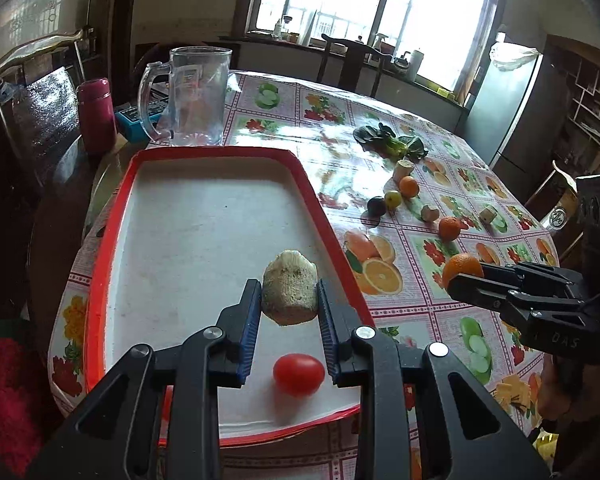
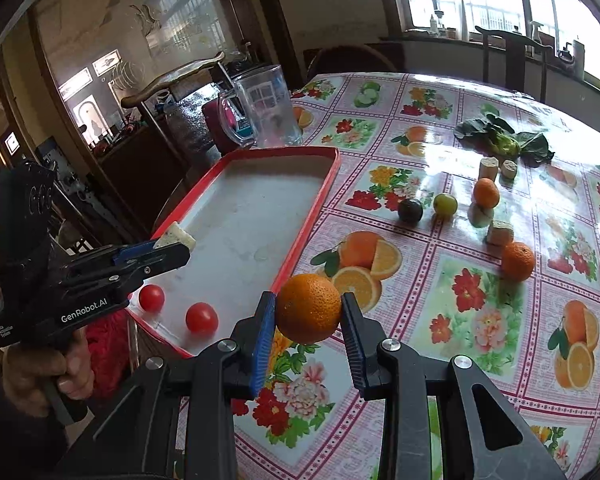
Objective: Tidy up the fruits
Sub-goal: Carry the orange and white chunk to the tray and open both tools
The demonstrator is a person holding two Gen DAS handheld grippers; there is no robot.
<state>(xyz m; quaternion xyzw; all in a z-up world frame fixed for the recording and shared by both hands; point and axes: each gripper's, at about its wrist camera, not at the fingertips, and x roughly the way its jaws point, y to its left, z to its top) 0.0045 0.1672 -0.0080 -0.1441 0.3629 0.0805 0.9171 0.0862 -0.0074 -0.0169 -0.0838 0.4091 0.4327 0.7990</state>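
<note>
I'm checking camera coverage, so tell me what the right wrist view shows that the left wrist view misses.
Only the right wrist view shows a second cherry tomato in the tray, plus the person's left hand.

Only the left wrist view shows the refrigerator and a blue box.

Both show the red-rimmed tray, the left gripper shut on a lotus root piece, and the right gripper shut on an orange.

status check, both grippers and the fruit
Left hand-held gripper shut on loofah chunk over tray. Right hand-held gripper shut on orange, beside tray. Nothing blocking.
</note>
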